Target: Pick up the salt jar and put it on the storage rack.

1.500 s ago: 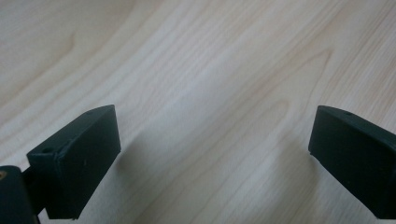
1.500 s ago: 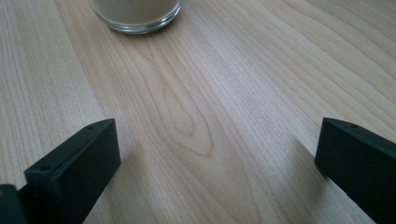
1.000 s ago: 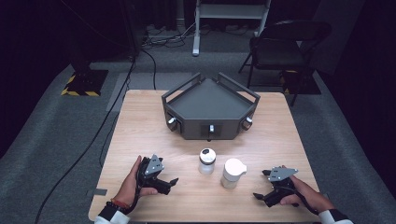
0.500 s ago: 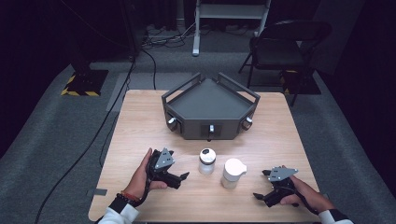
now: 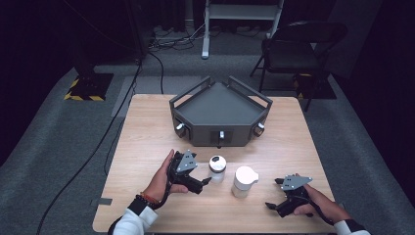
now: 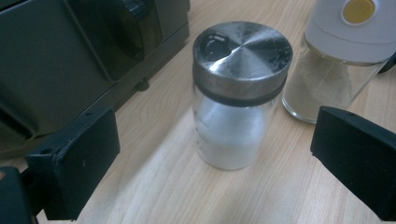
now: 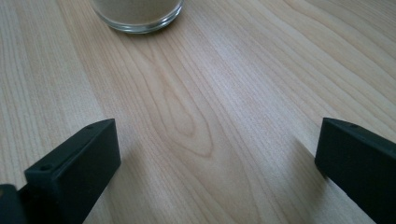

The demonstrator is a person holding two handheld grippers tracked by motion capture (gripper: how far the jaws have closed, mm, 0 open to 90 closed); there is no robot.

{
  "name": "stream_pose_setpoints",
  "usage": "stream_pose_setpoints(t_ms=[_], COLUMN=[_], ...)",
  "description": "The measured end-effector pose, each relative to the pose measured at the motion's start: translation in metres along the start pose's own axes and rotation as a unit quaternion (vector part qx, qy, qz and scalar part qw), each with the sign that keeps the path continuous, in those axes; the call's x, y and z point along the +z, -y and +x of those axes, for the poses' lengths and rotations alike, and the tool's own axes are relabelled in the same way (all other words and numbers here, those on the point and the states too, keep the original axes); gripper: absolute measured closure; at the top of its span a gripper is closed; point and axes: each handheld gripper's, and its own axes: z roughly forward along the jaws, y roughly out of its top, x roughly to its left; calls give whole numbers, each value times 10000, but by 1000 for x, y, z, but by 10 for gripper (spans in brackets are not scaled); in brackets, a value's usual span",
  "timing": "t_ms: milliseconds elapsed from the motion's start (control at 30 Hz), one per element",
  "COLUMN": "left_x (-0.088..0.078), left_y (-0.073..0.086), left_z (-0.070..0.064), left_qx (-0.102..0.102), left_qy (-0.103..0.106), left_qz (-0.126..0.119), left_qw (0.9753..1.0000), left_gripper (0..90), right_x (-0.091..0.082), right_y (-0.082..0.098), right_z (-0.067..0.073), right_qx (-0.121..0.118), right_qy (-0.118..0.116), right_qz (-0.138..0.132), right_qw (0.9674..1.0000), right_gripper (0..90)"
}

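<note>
A small glass jar with a metal lid [image 5: 217,168] [image 6: 240,98] holds white powder and stands upright on the wooden table [image 5: 147,142]. Right of it is a taller jar with a white cap [image 5: 243,181] [image 6: 345,56]. My left gripper [image 5: 203,183] [image 6: 215,135] is open, its jaws just short of the metal-lidded jar and spread wider than it, with nothing touching. My right gripper [image 5: 273,193] [image 7: 217,144] is open low over bare wood near the table's front right. The white-capped jar's base [image 7: 137,14] lies ahead of it.
A dark grey angular tray box [image 5: 220,110] [image 6: 70,56] with knobs on its front stands at the table's back centre, close behind the jars. A chair [image 5: 293,54] and cables are on the floor beyond.
My left gripper has moved forward and to the right, up to the metal-lidded jar. The right gripper and both jars have stayed where they were.
</note>
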Motion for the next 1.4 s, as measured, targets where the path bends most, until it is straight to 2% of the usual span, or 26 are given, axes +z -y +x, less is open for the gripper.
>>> stream_pose_setpoints(t_ms=[600, 867, 967, 1067, 1100, 1133, 1167, 1233, 1400], left_x=[33, 53, 59, 62, 62, 62, 61, 61, 61], left_y=[-11, -5, -5, -1, 0, 2, 4, 6, 8], left_z=[5, 14, 13, 12, 13, 13, 17, 17, 19], left_qx=[17, -204, -162, -223, -254, -249, -329, -275, -244], left_qy=[252, 525, 517, 513, 543, 532, 588, 618, 652], left_qz=[169, 134, 133, 19, 10, -19, -71, -109, -157], left_qw=[9995, 9983, 9984, 9984, 9982, 9983, 9977, 9976, 9974], left_gripper=[9, 15, 52, 136, 136, 209, 240, 285, 288], right_x=[0, 0, 0, 0, 0, 0, 0, 0, 0], right_y=[0, 0, 0, 0, 0, 0, 0, 0, 0], right_z=[0, 0, 0, 0, 0, 0, 0, 0, 0], right_qx=[0, -3, -2, -1, -4, -4, -6, -8, -12], right_qy=[0, -4, -4, -4, -3, -10, -12, -14, -18], right_qz=[-1, -1, -2, 0, -2, 1, 2, 1, 1], right_qw=[10000, 10000, 10000, 10000, 10000, 10000, 10000, 10000, 10000], right_gripper=[0, 0, 0, 0, 0, 0, 0, 0, 0])
